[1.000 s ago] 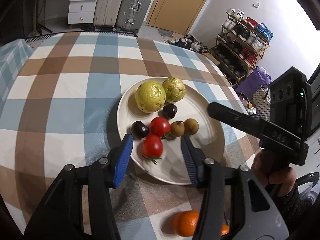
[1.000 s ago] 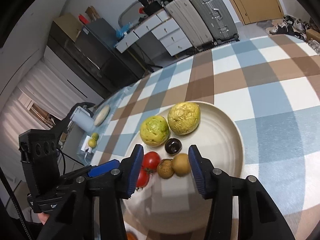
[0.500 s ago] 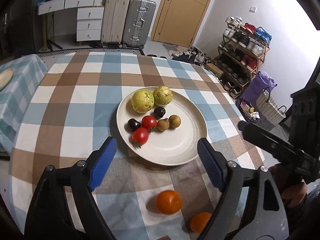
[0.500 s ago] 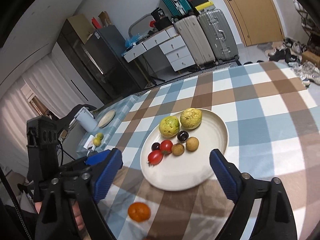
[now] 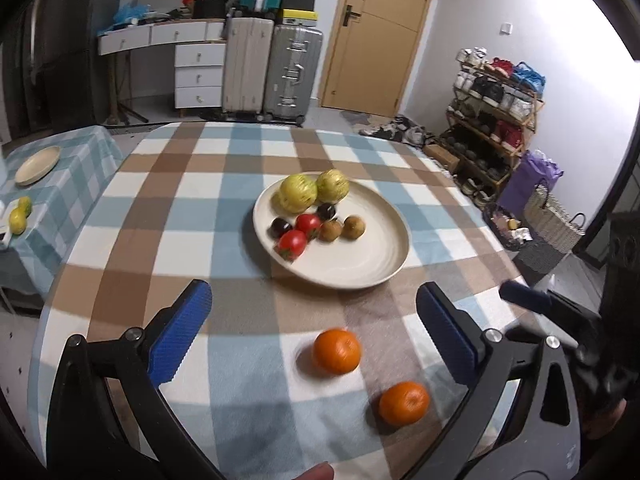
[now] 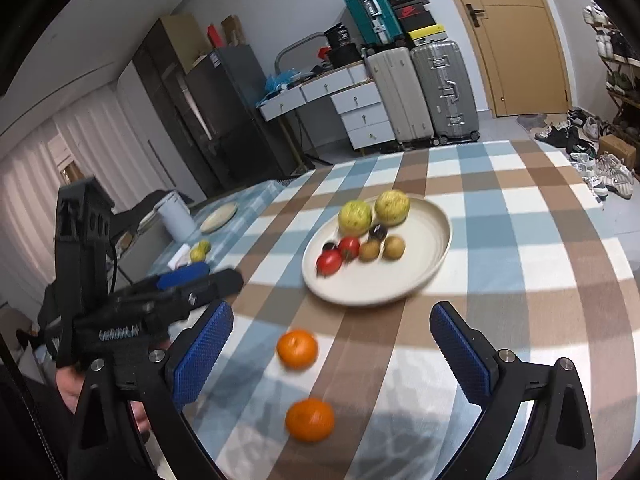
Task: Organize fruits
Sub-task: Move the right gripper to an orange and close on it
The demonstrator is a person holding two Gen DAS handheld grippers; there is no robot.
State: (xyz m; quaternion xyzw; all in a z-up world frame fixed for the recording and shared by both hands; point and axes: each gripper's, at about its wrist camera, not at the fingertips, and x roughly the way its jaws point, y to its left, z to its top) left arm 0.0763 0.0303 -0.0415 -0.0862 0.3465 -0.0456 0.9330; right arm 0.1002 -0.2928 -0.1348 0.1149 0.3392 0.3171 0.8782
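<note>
**Two oranges wait off the plate as both grippers pull back wide**

We hold our left gripper (image 5: 314, 334) and right gripper (image 6: 332, 354) above the near edge of the checked tablecloth (image 5: 180, 208), both released and carrying nothing; their jaws have just been opening, and no fruit sits between the blue pads. The cream plate (image 5: 360, 268) lies near the middle of the table and already gathers two yellow-green fruits (image 5: 298, 193), two red tomatoes (image 5: 293, 241), two brown fruits (image 5: 354, 226) and two dark ones (image 5: 280, 227), clustered on its far-left side, which leaves bare room on the near side. Two oranges (image 5: 337, 351) rest on the cloth just short of the plate, one nearer us than the other, so we judge them the fruit not yet sorted and our open stance a readiness to take one each.

A second ago both grippers hung low over the plate, jaws far narrower around the small fruits; now they stand back and higher, the plate looks smaller, and the oranges have come fully into both views.
</note>
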